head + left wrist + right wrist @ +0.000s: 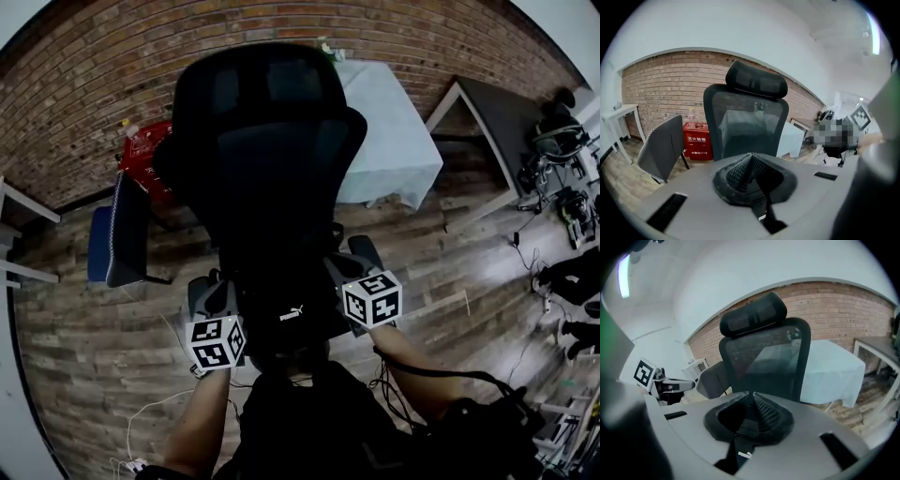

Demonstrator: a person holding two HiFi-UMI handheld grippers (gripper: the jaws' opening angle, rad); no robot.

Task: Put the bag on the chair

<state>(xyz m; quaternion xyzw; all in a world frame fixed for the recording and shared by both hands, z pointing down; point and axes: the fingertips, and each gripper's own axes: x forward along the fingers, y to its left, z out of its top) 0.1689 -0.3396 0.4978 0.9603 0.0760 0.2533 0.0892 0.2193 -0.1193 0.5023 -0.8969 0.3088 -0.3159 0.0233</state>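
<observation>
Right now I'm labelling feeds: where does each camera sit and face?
Left gripper view: on the left gripper, facing the chair backrest; its jaws, shut on the bag's strap, show.
Right gripper view: on the right gripper, facing the same backrest; jaws pinch a strap too.
Head view: on the person's head, steeply down on chair and bag; forearms, both grippers show.
All share the chair.

bag (292, 317): black, small white logo; its black straps are pinched in the left tongs (751, 158) and the right tongs (751, 398)
bag place: against the chair's near side; contact with the seat unclear
chair (267, 141): black mesh, headrest, upright
</observation>
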